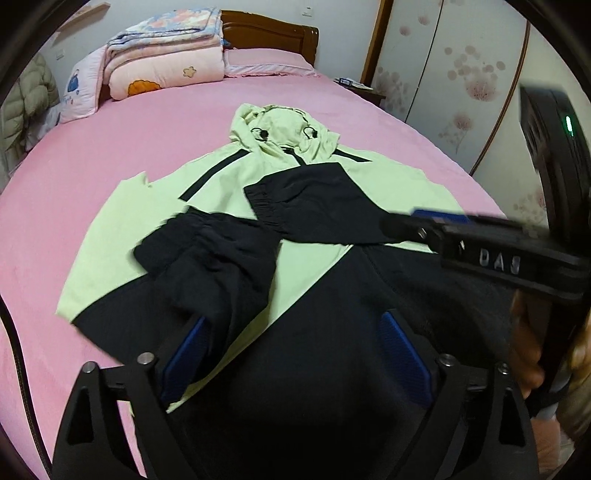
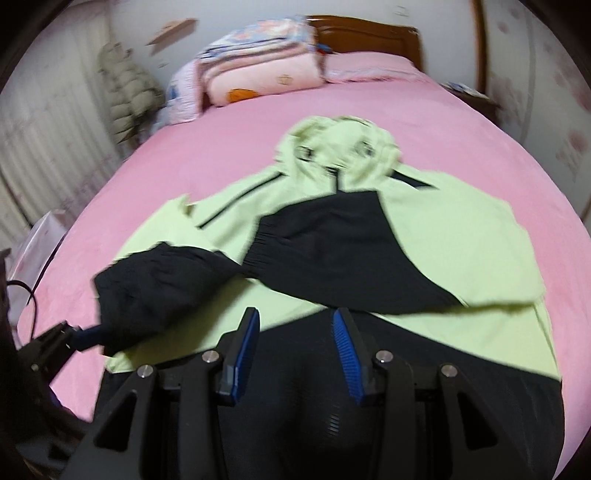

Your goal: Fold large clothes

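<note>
A light green and black hooded jacket (image 1: 229, 184) lies flat on the pink bed, hood toward the headboard; it also shows in the right wrist view (image 2: 461, 251). Both black sleeves are folded across the chest: the left sleeve (image 1: 207, 258) and the right sleeve (image 1: 325, 206). My left gripper (image 1: 295, 332) is open above the black hem, with nothing between its blue pads. My right gripper (image 2: 295, 328) is open over the jacket's lower middle, empty. It shows from the side in the left wrist view (image 1: 406, 225), at the right sleeve's edge. The left gripper (image 2: 85, 336) appears by the left sleeve's cuff.
The pink bed sheet (image 1: 110, 155) surrounds the jacket. Folded quilts and pillows (image 1: 162, 62) are stacked by the wooden headboard (image 1: 273, 33). A nightstand (image 1: 362, 92) and flowered wardrobe doors (image 1: 461, 74) stand on the right. A puffy coat (image 2: 125, 88) hangs on the left.
</note>
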Motion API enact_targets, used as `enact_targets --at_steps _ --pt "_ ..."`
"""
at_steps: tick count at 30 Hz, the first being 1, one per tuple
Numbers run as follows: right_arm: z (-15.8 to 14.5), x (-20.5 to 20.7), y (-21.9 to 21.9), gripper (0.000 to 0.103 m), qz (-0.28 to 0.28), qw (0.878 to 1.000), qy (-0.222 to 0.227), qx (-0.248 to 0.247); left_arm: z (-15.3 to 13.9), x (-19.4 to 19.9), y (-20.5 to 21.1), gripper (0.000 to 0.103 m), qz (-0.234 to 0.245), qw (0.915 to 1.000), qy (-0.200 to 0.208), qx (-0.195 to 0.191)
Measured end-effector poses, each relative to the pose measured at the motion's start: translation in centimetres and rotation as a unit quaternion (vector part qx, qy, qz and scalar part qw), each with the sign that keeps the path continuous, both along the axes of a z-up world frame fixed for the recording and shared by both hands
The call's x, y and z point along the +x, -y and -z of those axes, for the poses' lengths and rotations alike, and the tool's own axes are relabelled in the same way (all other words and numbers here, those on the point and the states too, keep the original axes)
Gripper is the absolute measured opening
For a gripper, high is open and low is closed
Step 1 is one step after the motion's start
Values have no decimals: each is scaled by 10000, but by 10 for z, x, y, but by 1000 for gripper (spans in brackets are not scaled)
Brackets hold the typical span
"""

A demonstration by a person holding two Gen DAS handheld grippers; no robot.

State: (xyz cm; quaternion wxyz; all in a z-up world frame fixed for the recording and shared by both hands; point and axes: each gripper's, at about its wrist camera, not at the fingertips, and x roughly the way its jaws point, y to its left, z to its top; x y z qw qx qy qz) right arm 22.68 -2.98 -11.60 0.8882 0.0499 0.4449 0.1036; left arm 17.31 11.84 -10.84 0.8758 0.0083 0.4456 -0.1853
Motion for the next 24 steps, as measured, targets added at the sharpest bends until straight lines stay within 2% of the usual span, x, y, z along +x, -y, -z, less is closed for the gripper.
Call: enact_targets --at_steps 4,9,15,18,24 --pt "-8 6 -35 42 -615 9980 51 -125 9 -7 -9 95 -177 9998 -70 25" --pt "-8 11 -73 43 -1156 9928 15 -307 4 -24 -31 95 -282 9994 5 -215" --pt "0 17 -110 53 -1542 9874 -212 -290 5 -41 -71 95 -705 9974 132 -63" --pt "4 20 -133 54 -1702 9844 -333 -315 12 -41 -93 95 -1019 9947 72 64" --pt "21 28 -181 54 -1963 9774 -612 -488 25 -39 -129 95 -1486 9888 -137 46"
